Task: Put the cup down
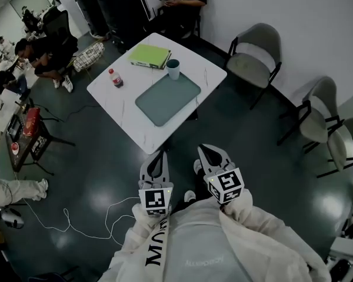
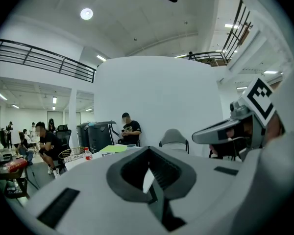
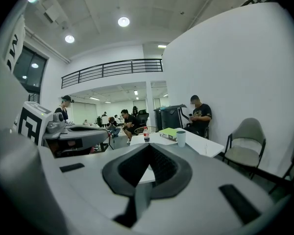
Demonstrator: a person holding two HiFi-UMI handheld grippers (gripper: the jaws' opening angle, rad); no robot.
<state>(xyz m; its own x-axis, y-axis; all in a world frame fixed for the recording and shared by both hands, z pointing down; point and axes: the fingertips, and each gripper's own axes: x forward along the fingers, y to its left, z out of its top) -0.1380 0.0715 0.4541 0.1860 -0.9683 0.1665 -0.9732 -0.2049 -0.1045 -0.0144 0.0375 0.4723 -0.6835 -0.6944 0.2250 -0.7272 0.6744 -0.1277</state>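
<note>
Cup (image 1: 173, 69): stands upright on the far part of the white table (image 1: 125, 107), free of both my grippers. It is just right of the green folder (image 1: 149, 56) and touches or nearly touches the far corner of the grey mat (image 1: 167, 98).
Cup's axis: vertical, mouth up.
Task standing: by my reading the cup is already set down, with nothing left in my jaws to place.
Left gripper (image 1: 162, 153): clenched on nothing, its jaws meeting at the tips. It is off the table's near edge, close to my body.
Right gripper (image 1: 209, 148): also closed and empty, level with the left one and just as far back.
Cup from grippers: well apart, straight ahead and far, across the whole tabletop. It lies between the two lines my grippers point along, a little closer to the left one's.
Other things: a red-capped bottle (image 1: 115, 78) stands on the table's left side, and grey chairs (image 1: 256, 57) stand to the right.
</note>
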